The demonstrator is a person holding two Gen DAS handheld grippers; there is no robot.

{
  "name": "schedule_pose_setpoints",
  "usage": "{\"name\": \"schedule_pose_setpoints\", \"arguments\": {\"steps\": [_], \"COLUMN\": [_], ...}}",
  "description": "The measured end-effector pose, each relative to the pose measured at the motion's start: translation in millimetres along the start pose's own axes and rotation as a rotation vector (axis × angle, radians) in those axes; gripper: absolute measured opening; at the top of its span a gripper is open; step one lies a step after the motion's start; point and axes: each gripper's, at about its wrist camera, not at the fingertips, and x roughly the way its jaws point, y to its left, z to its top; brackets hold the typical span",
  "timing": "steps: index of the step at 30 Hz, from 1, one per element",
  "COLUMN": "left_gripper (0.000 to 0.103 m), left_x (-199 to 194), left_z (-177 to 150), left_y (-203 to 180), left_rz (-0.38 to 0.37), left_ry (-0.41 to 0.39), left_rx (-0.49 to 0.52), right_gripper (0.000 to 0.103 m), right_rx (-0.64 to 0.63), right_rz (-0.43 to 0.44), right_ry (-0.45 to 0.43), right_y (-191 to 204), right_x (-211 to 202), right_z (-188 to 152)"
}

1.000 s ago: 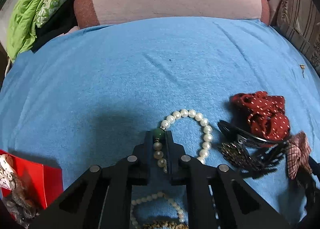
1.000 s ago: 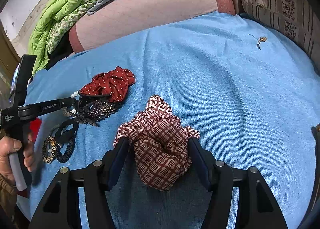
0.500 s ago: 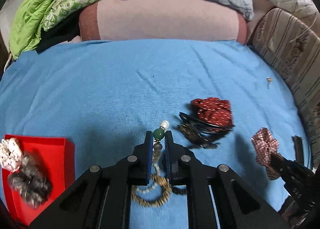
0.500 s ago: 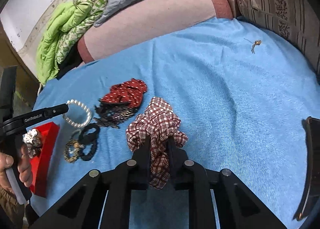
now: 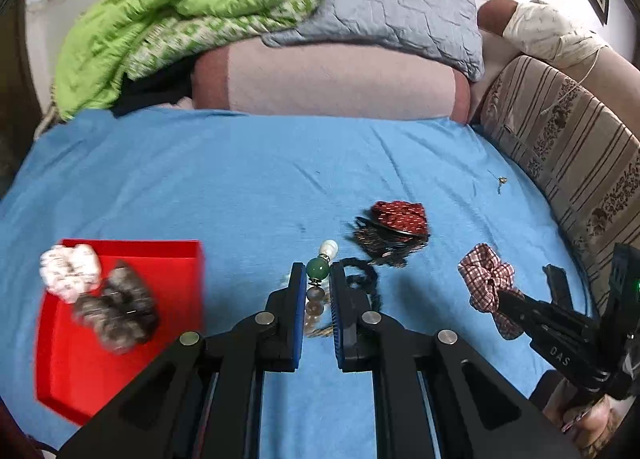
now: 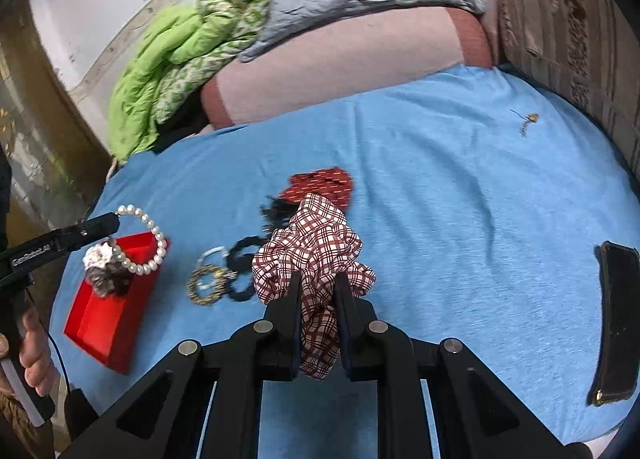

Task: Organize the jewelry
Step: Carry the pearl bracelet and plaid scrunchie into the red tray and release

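**A:** Dangling that pearl bracelet (image 6: 141, 243) from the left gripper (image 5: 317, 279) over the red tray (image 6: 106, 333) near the bed's left edge looks sketchy. It's pinched only by the green bead end, so it could swing and miss.

**B:** Agreed. The right gripper (image 6: 318, 291) is pressed together on the plaid scrunchie (image 6: 314, 243), held above the blue bed sheet (image 6: 460, 219). Loose fabric might slip out, or drag the black hair ties (image 6: 242, 259) lying just beside it.
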Motion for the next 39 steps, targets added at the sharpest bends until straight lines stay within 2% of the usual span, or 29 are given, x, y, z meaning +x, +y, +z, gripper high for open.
{"name": "schedule_pose_setpoints", "arguments": {"steps": [4,9,15,19,23,30,39], "left_gripper": [0.011,0.011,0.011,0.011,0.011,0.011,0.011], "left_x": [-24.1,-42.0,-52.5,-52.0,-48.6,-33.1,-17.0], "left_z": [-14.3,-35.8,-63.0,-79.7,-95.0,-104.2,-106.2], "left_y": [24.3,67.2,124.9,161.7,194.1,229.3,258.8], "left_rz": [0.054,0.139,0.285,0.339,0.353,0.355,0.370], "left_ry": [-0.026,-0.029,-0.018,0.008,0.025,0.052,0.080], "left_rx": [-0.020,-0.095,-0.171,-0.228,-0.296,-0.336,-0.343], "right_gripper": [0.016,0.016,0.016,0.016,0.016,0.017,0.017], "right_rx": [-0.042,-0.111,-0.185,-0.249,-0.327,-0.478,-0.556], "right_rz": [0.041,0.093,0.162,0.218,0.268,0.287,0.290], "right_ry": [0.019,0.057,0.113,0.152,0.189,0.251,0.331], "right_y": [27.4,67.7,114.7,154.5,199.5,272.3,325.5], "right_x": [1.3,8.6,24.1,38.1,52.4,87.7,135.1], "right_z": [-5.0,-14.2,-19.1,-20.7,-27.7,-45.2,-67.4]}}
